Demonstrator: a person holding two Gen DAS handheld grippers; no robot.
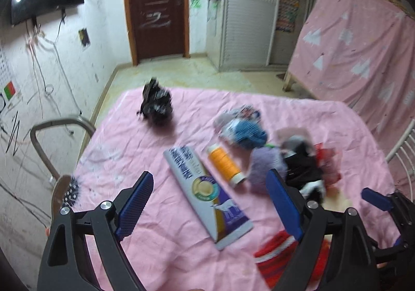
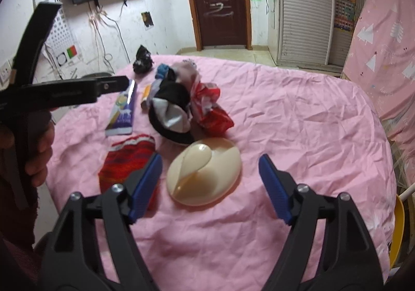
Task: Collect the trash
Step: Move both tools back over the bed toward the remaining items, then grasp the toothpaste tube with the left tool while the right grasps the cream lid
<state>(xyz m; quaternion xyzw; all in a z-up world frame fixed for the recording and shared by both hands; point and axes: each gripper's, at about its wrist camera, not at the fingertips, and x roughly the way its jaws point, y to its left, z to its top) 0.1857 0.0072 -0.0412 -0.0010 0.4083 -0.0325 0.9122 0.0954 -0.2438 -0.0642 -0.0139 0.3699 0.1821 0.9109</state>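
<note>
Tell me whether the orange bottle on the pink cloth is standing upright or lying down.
Lying down. The orange bottle rests on its side on the pink cloth, its long side flat against the fabric, beside the purple and white box.

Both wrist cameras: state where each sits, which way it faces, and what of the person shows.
Left wrist: on the left gripper, above the pink table, facing the door; open blue fingers over the flat box.
Right wrist: on the right gripper, facing the same door; open fingers flank the cream dish; the left hand shows.
Shared: box, orange bottle, red sock.
</note>
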